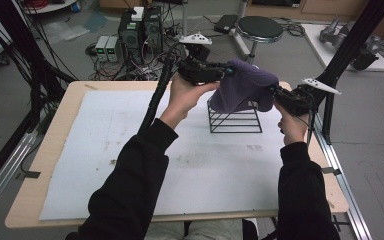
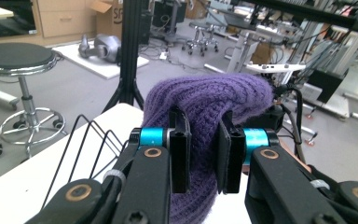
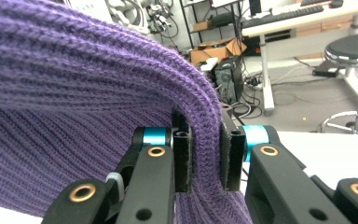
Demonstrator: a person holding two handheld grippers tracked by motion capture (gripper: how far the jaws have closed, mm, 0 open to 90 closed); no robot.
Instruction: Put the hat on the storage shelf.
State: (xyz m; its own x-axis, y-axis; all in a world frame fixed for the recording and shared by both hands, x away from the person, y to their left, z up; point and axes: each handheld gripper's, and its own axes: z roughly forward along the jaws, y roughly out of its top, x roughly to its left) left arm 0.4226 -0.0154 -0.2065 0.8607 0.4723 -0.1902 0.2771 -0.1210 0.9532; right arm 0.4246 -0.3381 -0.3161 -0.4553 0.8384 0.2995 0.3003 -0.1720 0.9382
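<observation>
The purple knit hat hangs stretched between both grippers above the black wire rack, draping over its top. The left gripper pinches one side of the ribbed knit (jaws clamped tight on a fold); the right gripper grips the opposite edge. The rack stands on the counter, towards its far right.

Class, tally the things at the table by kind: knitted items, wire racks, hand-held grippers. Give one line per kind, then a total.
Purple knitted hat: 1
Black wire rack: 1
Grippers: 2, left gripper and right gripper, both shut on the hat
Total: 4
</observation>
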